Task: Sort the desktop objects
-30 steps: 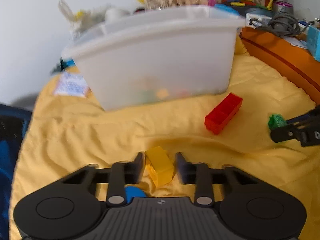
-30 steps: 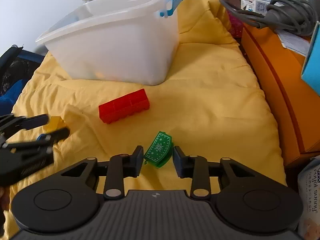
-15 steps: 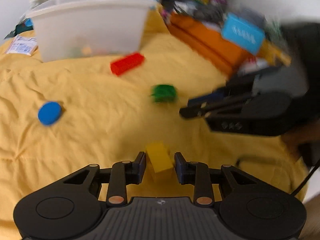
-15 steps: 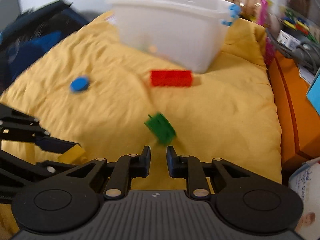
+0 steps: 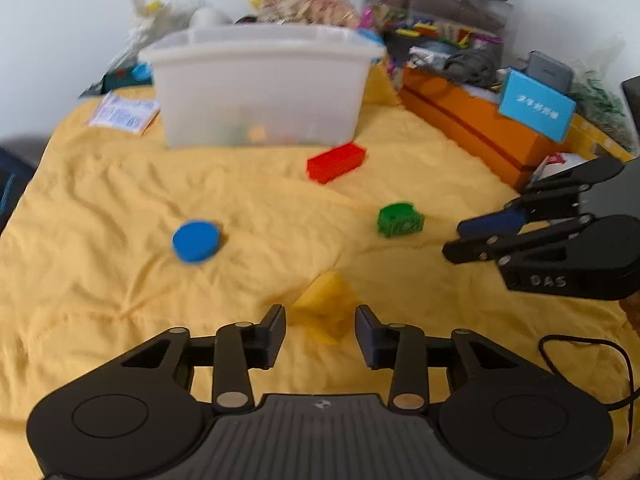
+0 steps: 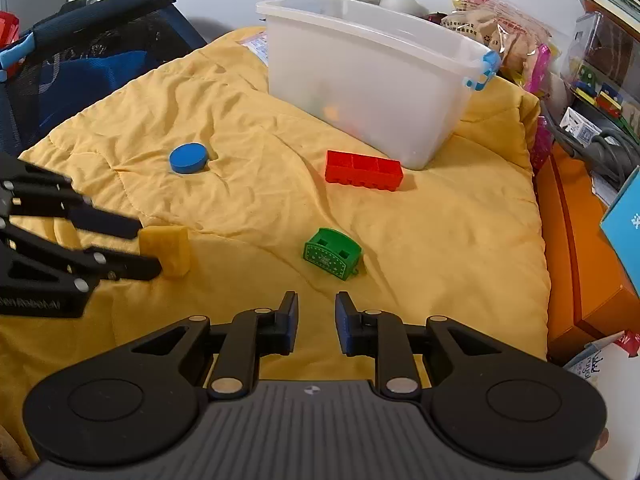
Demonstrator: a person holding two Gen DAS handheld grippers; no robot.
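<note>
Bin [image 6: 372, 76] far ahead of both grippers. Red brick [image 6: 363, 170] just before it. Green block [image 6: 332, 254] ahead of right gripper [image 6: 316, 322], jaws apart, empty. Yellow block [image 5: 326, 304] between parted jaws of left gripper [image 5: 320, 334]; contact unclear.

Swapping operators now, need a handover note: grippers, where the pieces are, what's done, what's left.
Left gripper: open, holding nothing; the yellow block sits on the yellow blanket between its fingers.
Right gripper: open, empty, pointed at the green block just ahead.
Loose on the blanket: the red brick beside the clear bin, the blue disc, plus the green and yellow blocks.
Done: a few coloured pieces show faintly through the bin wall.
Left: four pieces to bin.
</note>
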